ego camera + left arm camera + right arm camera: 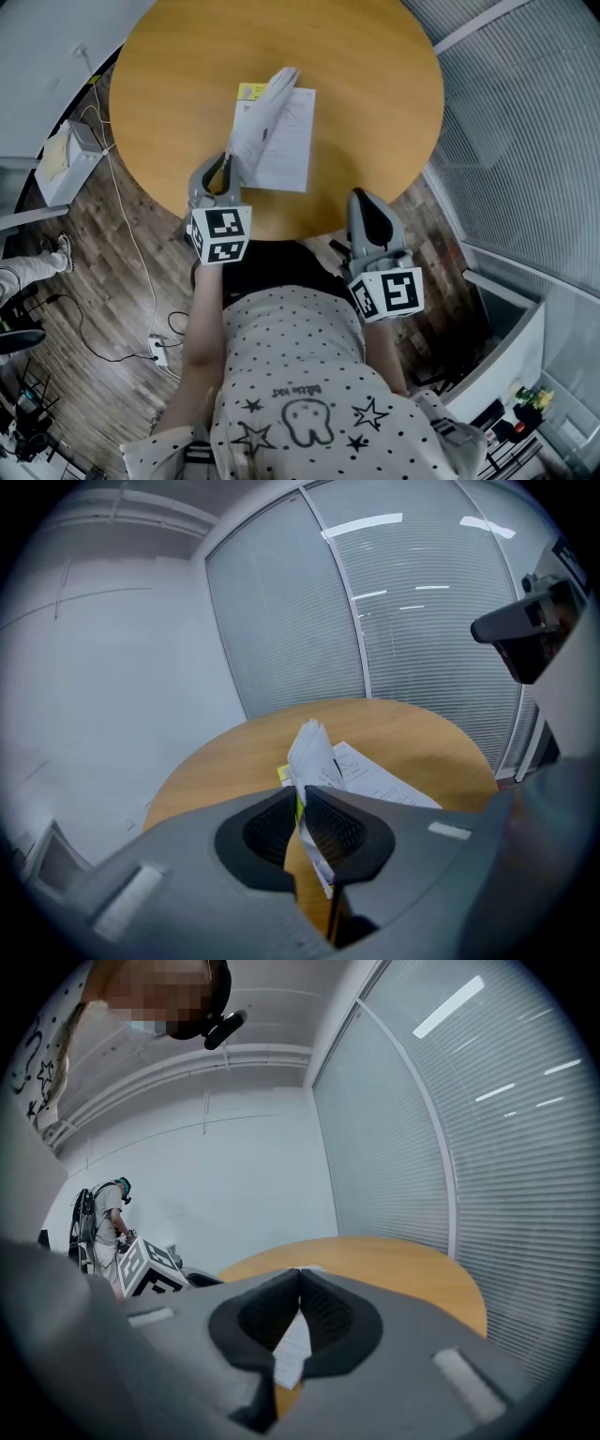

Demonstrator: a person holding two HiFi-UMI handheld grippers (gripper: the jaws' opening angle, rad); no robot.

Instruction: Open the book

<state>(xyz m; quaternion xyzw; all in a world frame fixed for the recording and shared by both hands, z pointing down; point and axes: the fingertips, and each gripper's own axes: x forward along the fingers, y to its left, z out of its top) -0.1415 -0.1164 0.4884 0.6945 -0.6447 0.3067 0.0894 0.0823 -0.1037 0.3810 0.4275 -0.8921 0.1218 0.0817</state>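
The thin white paper book with a yellow strip at its far corner (286,141) lies on the round orange-brown wooden table (366,84), a little in from the table's near edge and towards its left side. The grey left gripper (225,165) is clamped on a sheaf of lifted leaves (265,111) at their near corner. Its own view shows both ribbed pads pressed against the paper (314,754), which stands up almost on edge above the flat printed page beside it. The grey right gripper (368,202) hovers over the table's near edge, apart from the book, with its jaw tips touching and nothing between them (298,1277). The opening looks about half done. To finish it well, the left gripper would best carry the sheaf in an arc over the spine towards the table's left edge, following the hinge rather than pulling straight up, since a straight pull could drag the light book or crease the pinched corner. The right gripper could press down on the flat page to steady it. The sheaf should be let go only once it lies flat.
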